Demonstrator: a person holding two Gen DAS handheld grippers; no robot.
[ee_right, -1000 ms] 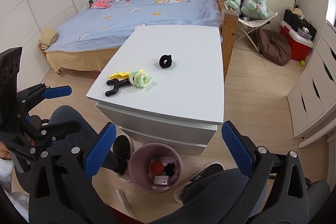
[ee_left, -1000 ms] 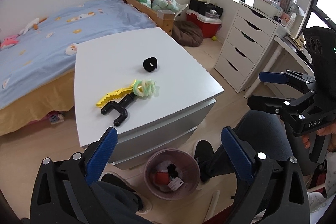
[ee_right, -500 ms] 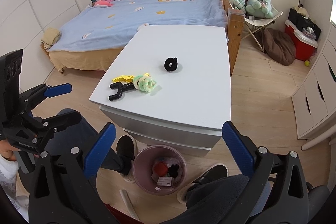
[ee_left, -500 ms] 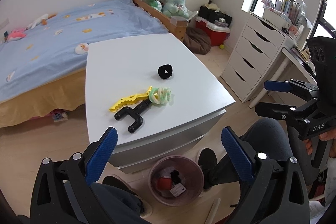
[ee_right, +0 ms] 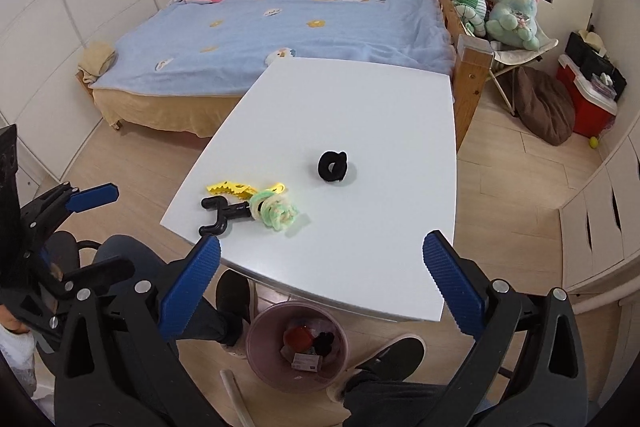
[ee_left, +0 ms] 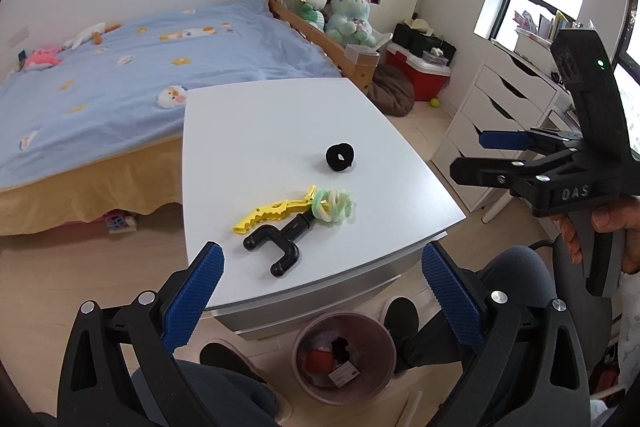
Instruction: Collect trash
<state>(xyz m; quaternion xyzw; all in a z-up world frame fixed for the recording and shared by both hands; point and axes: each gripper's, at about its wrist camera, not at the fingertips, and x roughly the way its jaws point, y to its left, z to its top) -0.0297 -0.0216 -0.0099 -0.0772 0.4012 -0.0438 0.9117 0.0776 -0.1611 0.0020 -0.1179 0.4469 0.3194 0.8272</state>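
Observation:
On the white table (ee_left: 256, 123) (ee_right: 372, 115) lie a black ring (ee_left: 340, 157) (ee_right: 332, 166), a yellow toothed clip (ee_left: 272, 213) (ee_right: 232, 189), a black forked plastic piece (ee_left: 280, 239) (ee_right: 224, 213) and a green-and-cream loop bundle (ee_left: 334, 205) (ee_right: 276, 211). A pink bin (ee_left: 344, 357) (ee_right: 296, 345) with trash in it stands on the floor under the table's near edge. My left gripper (ee_left: 320, 291) is open above that edge, nothing between its fingers. My right gripper (ee_right: 320, 287) is open too, empty, to the right of the left one.
A bed with a blue cover (ee_left: 120, 75) (ee_right: 296, 23) borders the table's far side. White drawers (ee_left: 496, 107) stand right, a red cooler (ee_right: 584, 99) and brown cushion (ee_right: 544, 107) beyond. The person's legs and shoes (ee_right: 236, 299) flank the bin.
Both grippers have tilted up and moved a little toward the table, so the table's objects sit nearer the middle of each view. Both stay open and empty.

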